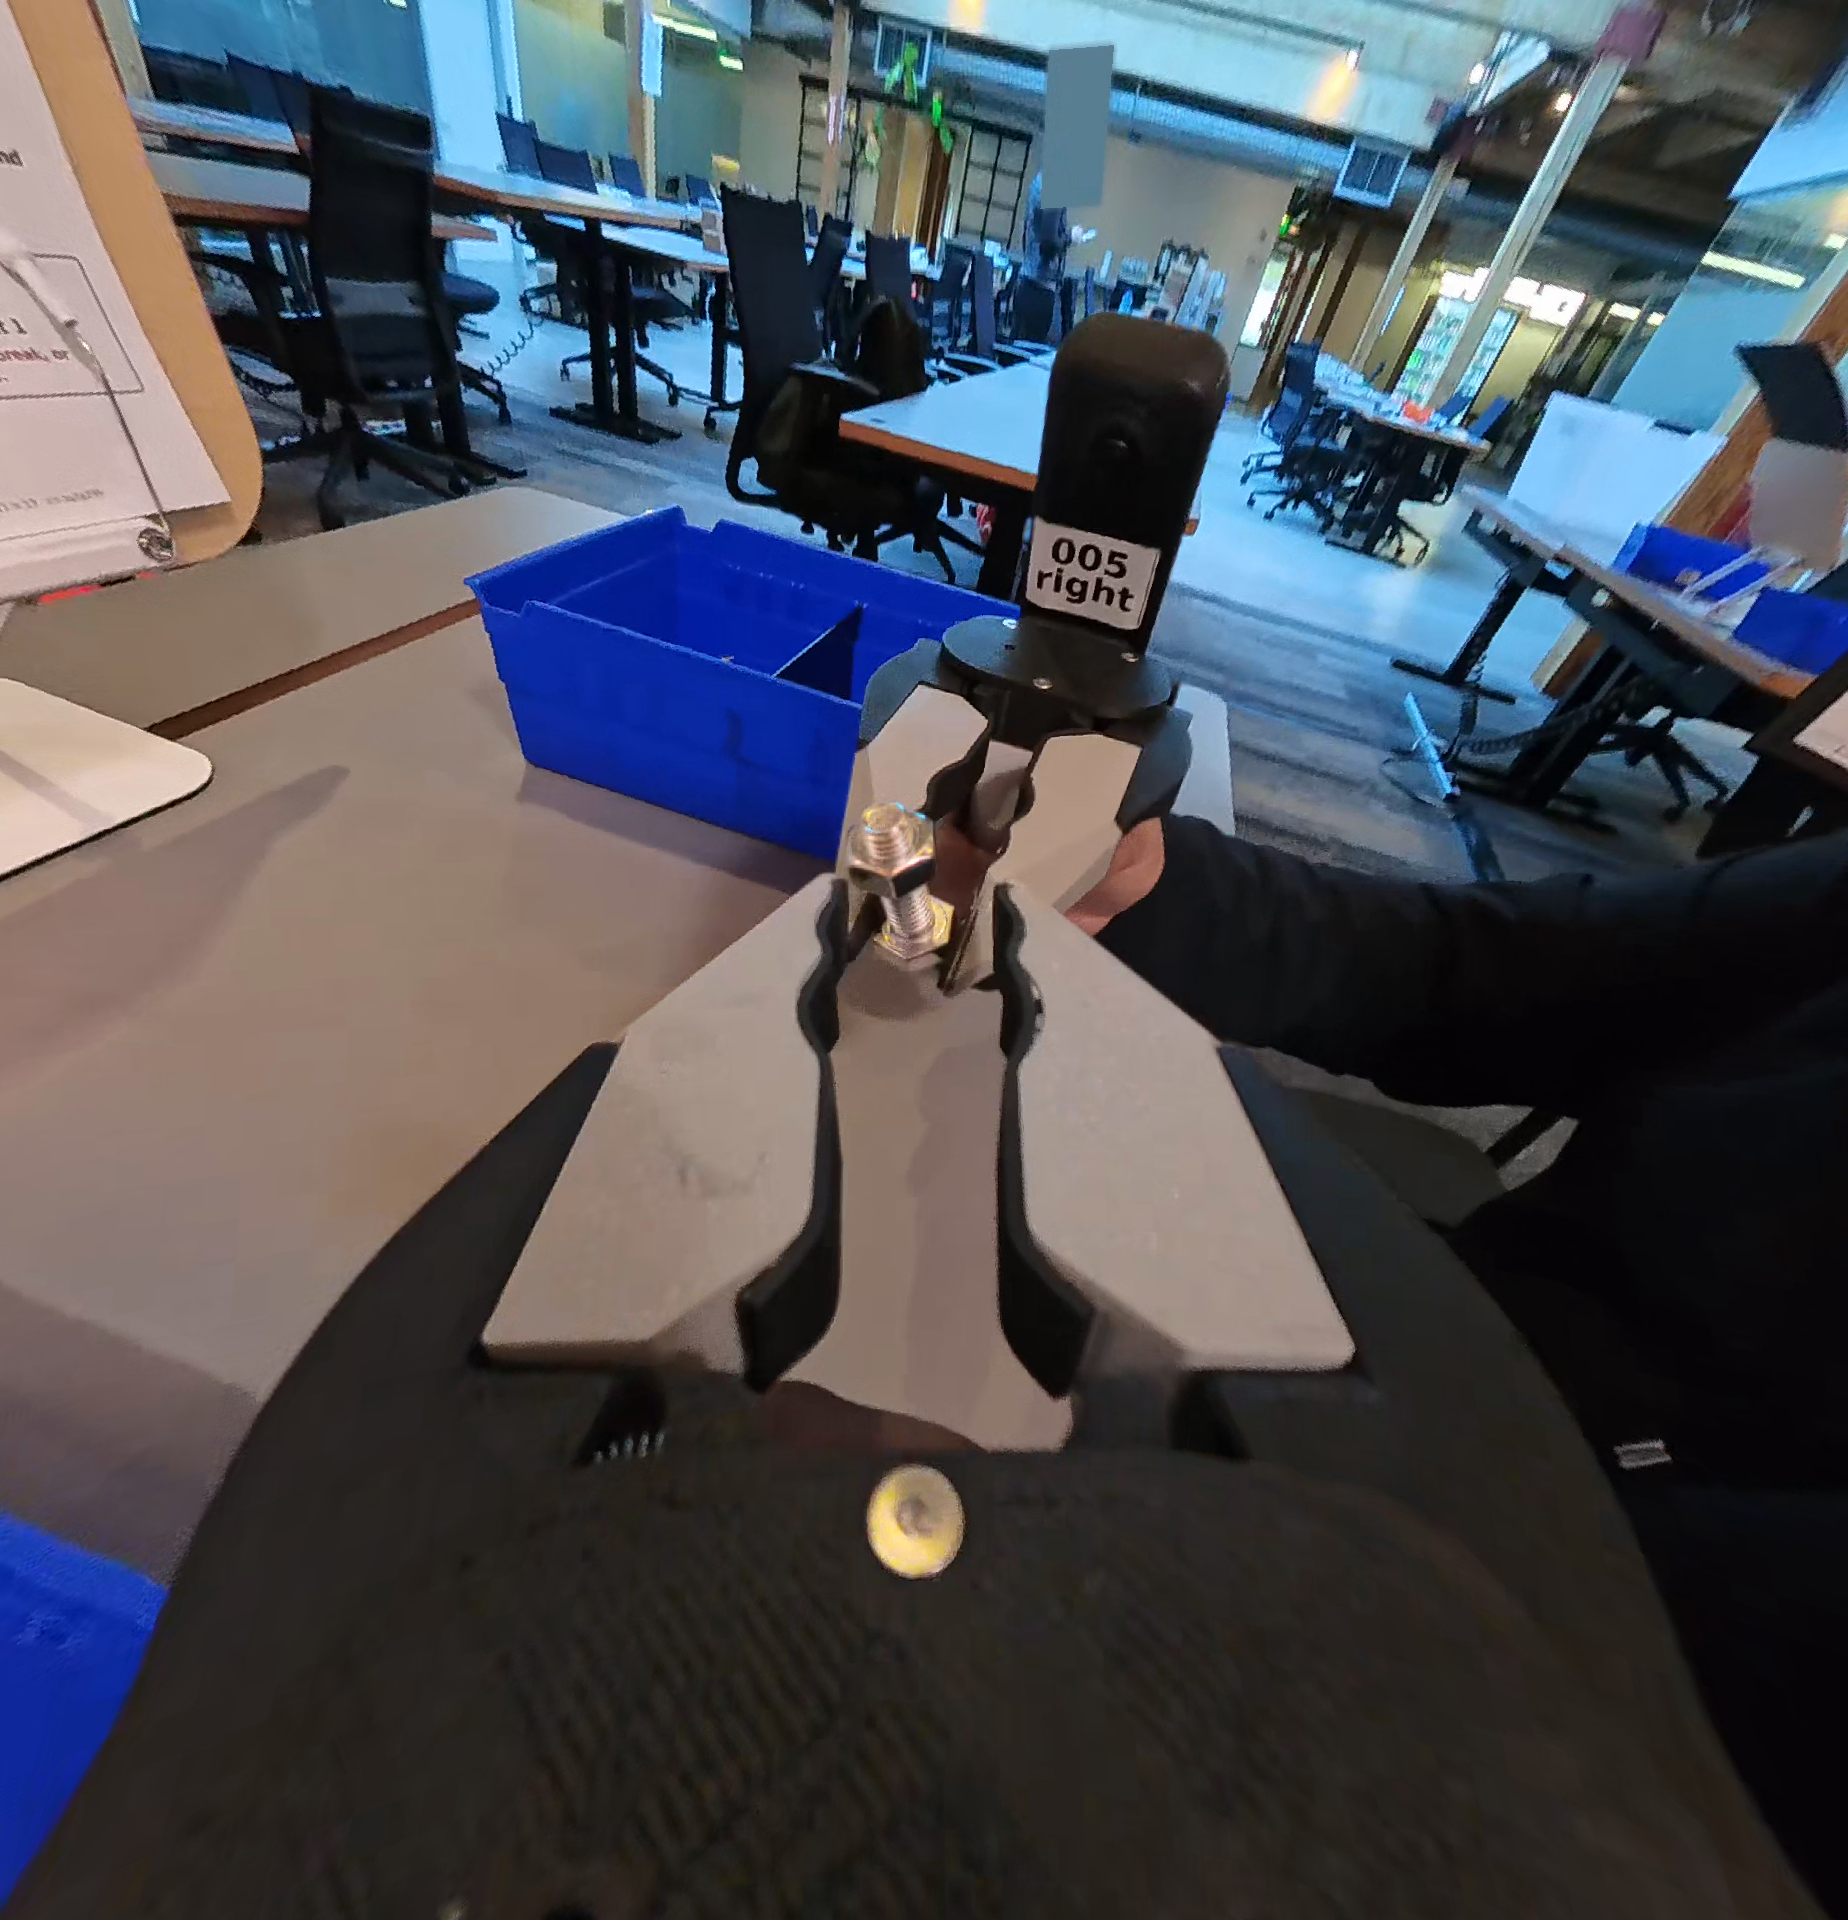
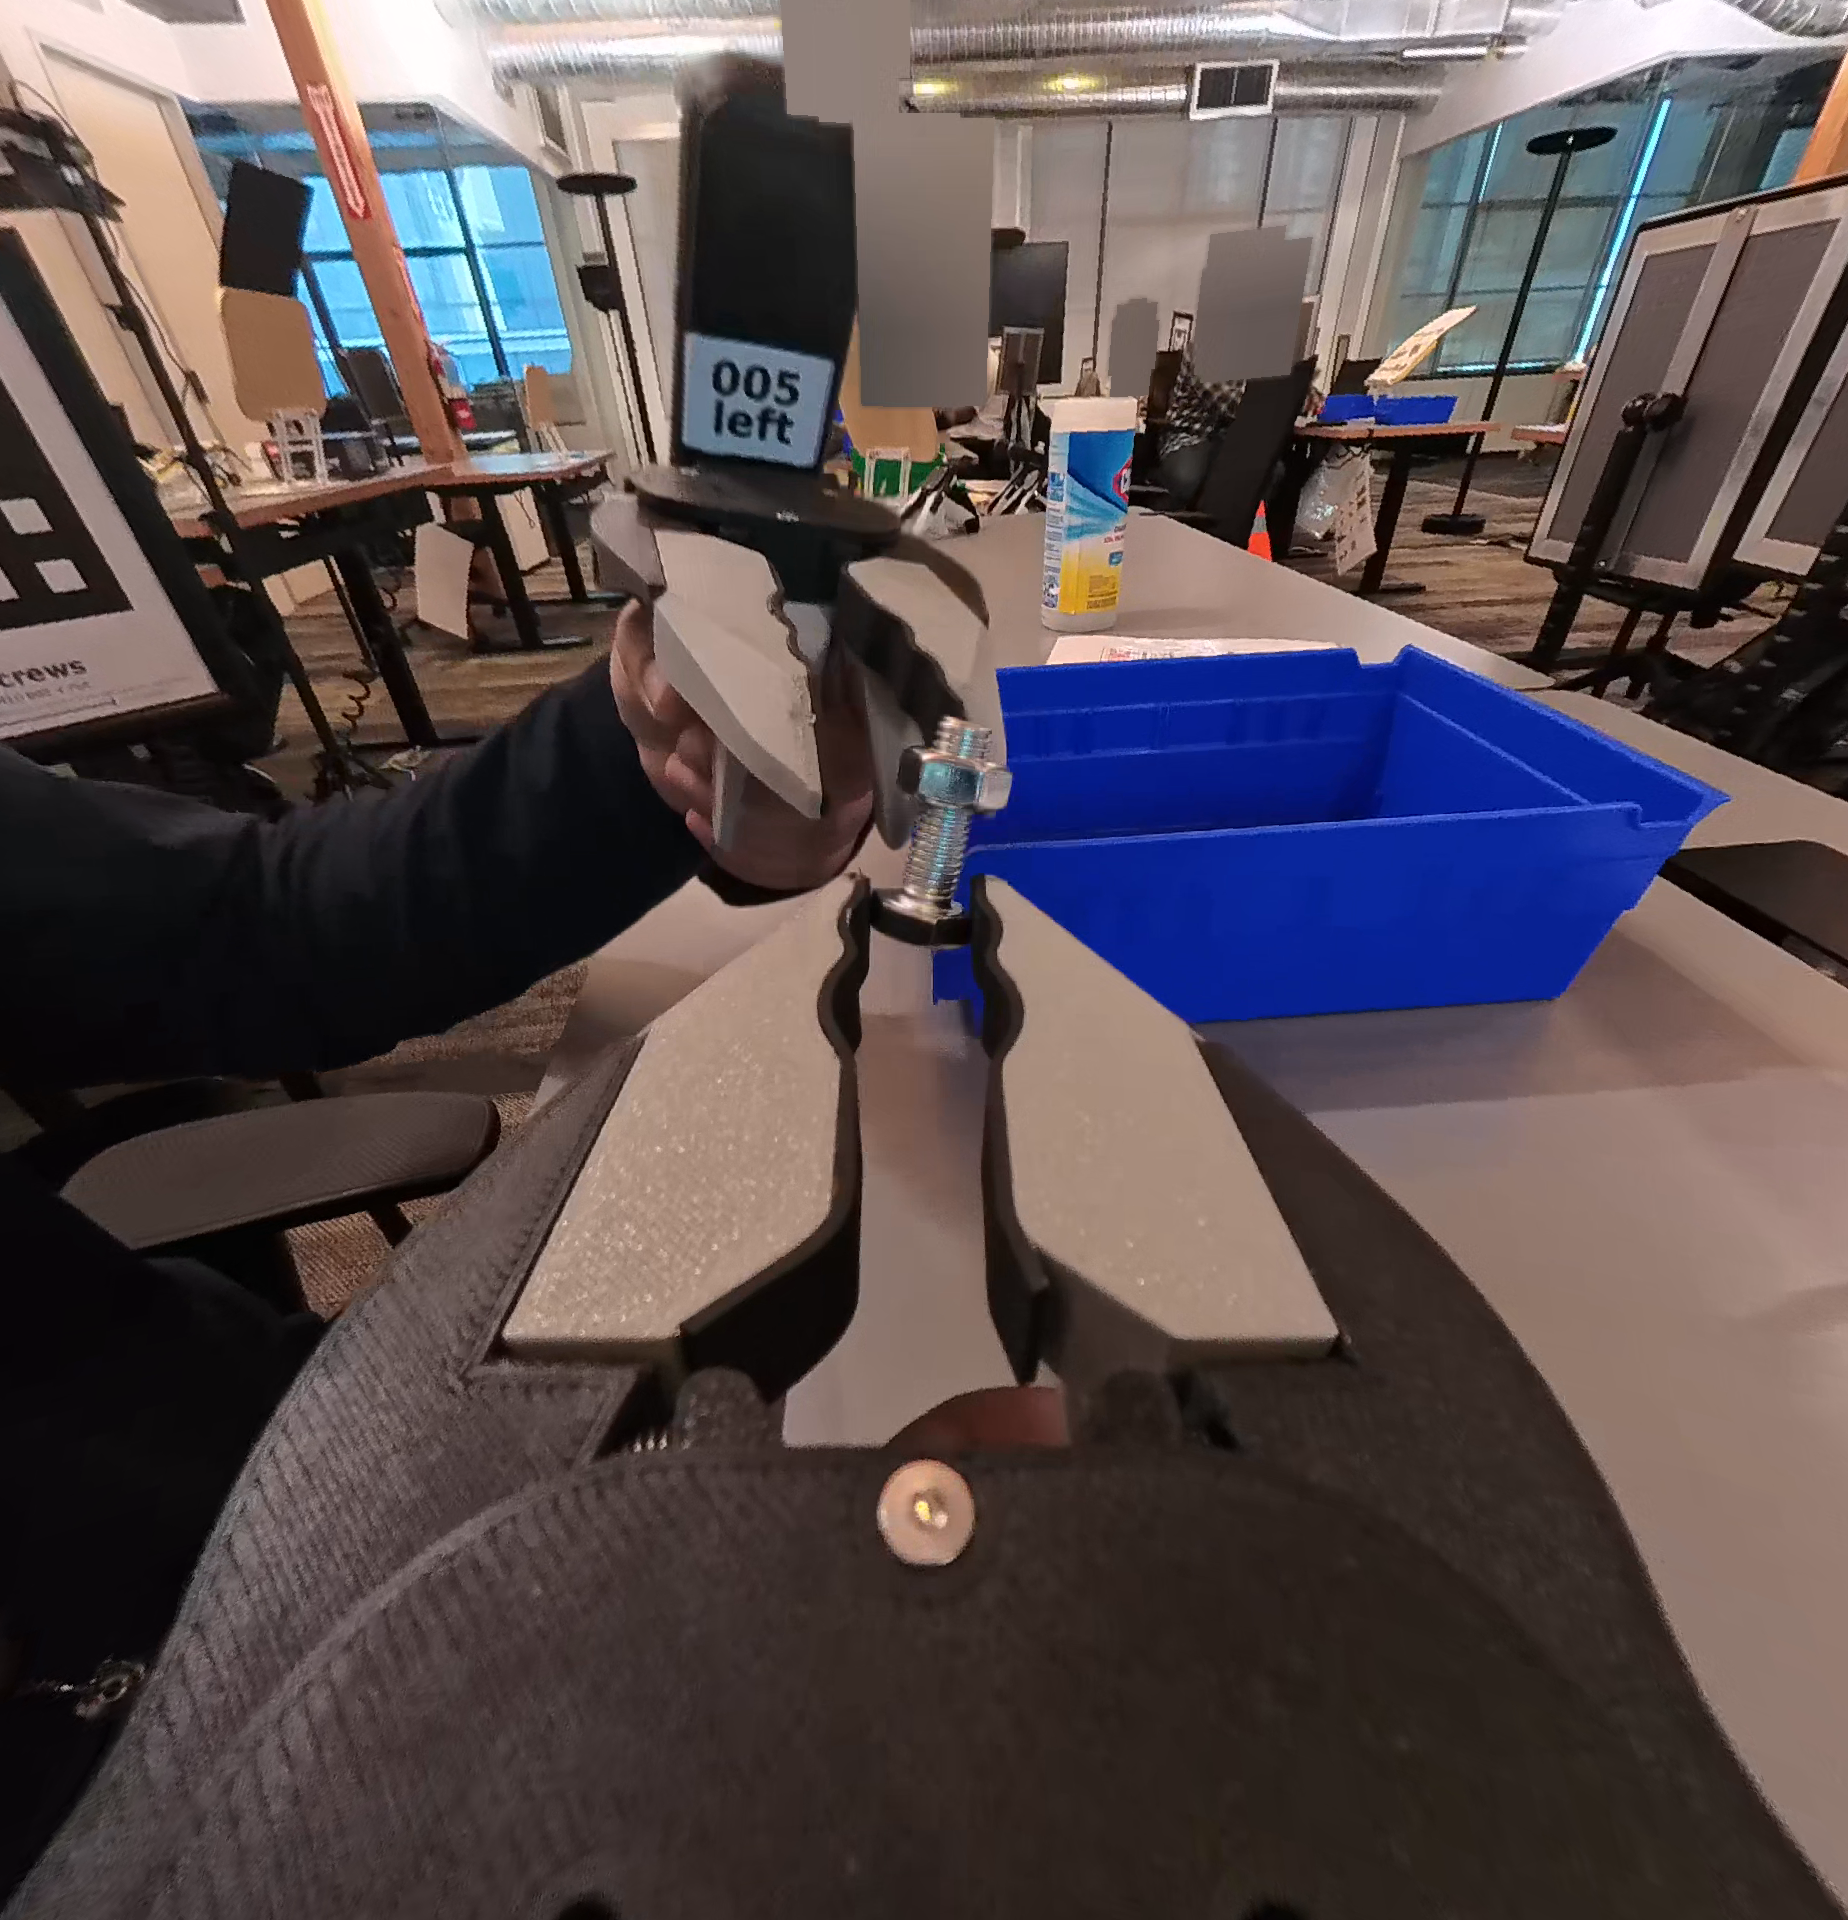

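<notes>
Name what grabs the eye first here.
A silver bolt with a nut threaded on it, upright above the grey table, its head pinched in the right claw. The left claw meets it at the nut; its grip is unclear. Behind stands an open blue bin.

Bolt (image 2: pixel 935 831) and nut (image 2: pixel 951 777): bright silver metal. Both grippers, left gripper (image 1: pixel 915 914) and right gripper (image 2: pixel 915 909): pale grey fingers (image 2: pixel 733 1143) edged black, on black ribbed bodies. Bin (image 2: pixel 1315 894): saturated blue. Tabletop (image 1: pixel 276 987): matte grey. Sleeve (image 1: pixel 1522 987): dark navy. Wipes canister (image 2: pixel 1086 520): white, blue and yellow.
</notes>
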Demonstrator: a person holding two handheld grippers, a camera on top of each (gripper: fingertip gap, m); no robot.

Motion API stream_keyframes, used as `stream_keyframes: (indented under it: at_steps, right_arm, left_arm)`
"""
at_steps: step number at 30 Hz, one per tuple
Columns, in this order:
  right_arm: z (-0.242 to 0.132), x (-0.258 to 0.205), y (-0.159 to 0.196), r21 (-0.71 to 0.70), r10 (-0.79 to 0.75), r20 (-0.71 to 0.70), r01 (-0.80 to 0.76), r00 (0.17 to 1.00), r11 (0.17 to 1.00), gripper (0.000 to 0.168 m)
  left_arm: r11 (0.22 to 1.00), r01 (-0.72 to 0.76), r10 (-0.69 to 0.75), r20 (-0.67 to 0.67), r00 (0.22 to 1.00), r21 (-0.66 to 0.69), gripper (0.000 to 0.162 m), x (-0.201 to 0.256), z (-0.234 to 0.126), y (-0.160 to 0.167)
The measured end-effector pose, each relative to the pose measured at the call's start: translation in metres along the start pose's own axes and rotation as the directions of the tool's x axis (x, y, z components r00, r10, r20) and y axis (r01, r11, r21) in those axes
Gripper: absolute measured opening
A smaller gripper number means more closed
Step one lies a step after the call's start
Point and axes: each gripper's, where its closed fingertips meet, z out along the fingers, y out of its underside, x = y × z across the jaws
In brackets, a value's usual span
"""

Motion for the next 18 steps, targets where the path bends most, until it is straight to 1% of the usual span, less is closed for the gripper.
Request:
stream_keyframes:
  at_steps: [4,8,15,18]
  right_arm:
    - [-0.002,-0.002,-0.005,0.026,0.008,0.013,-0.008,1.000,1.000,0.016]
    - [-0.002,-0.002,-0.006,0.034,0.006,0.012,-0.006,1.000,0.999,0.016]
    - [-0.005,0.002,-0.010,0.057,0.021,0.000,-0.021,1.000,0.998,0.015]
    - [-0.008,0.003,-0.008,0.042,0.027,0.005,-0.027,1.000,0.999,0.016]
  left_arm:
    - [1.000,0.020,-0.020,-0.002,1.000,0.021,0.024,0.000,0.006,0.003]
    - [0.996,0.053,-0.052,-0.010,0.999,0.074,0.013,0.000,0.013,0.000]
    - [0.985,0.059,-0.057,-0.014,0.998,0.164,0.007,-0.001,0.021,-0.007]
    - [0.989,0.035,-0.037,0.012,0.999,0.147,0.007,-0.002,0.023,-0.006]
